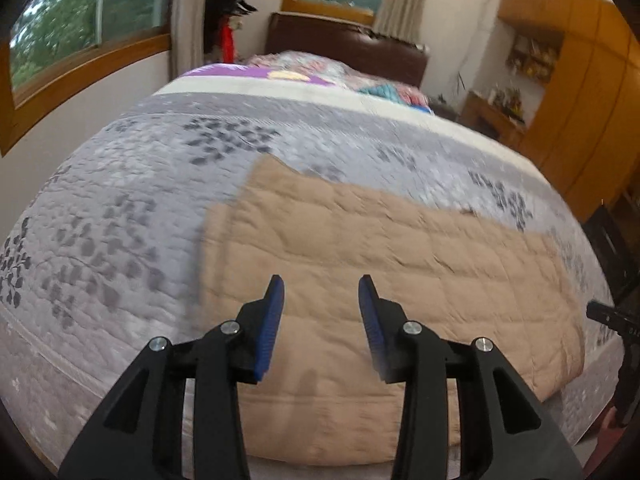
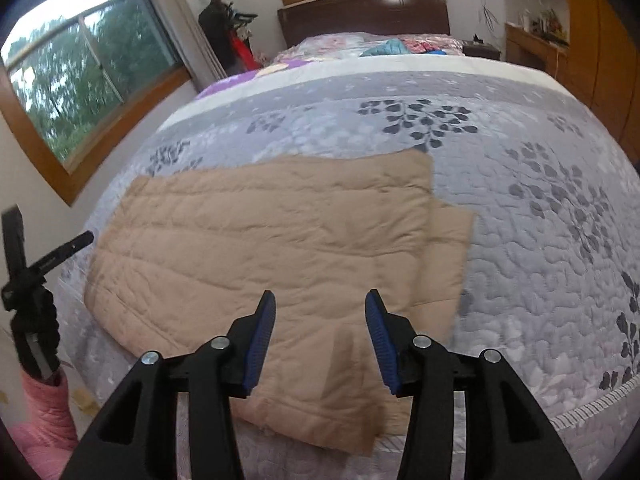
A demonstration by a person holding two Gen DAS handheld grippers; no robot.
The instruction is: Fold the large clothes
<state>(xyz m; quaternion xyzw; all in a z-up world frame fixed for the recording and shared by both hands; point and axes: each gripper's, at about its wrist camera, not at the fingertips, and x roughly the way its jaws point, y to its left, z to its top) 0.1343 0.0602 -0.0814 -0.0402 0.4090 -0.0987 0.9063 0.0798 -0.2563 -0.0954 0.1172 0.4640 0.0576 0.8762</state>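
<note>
In your left wrist view, your left hand-held gripper points down at the bed, and its two blue pads stand apart with nothing between them. Below them lies the beige quilted garment, folded flat on the grey bedspread with the leaf pattern, near the foot end of the bed. The near hem of the garment is partly covered by the black arms of the gripper, so you cannot see the whole edge. The picture is blurred, mostly on the left side of the garment, and the stitching there is hard to read. At the right border a black piece of the other tool comes into view, but it is cut off by the frame. Far behind, the dark headboard and some colourful bedding are visible, small and not sharp.

In your right wrist view, your right hand-held gripper also has its pads apart, and no cloth is held. The beige quilted garment lies under and ahead of it, with a lower layer that sticks out on the right side. On the left edge you see part of the left tool and a pink sleeve, both cut off. The window shows only green trees.
</note>
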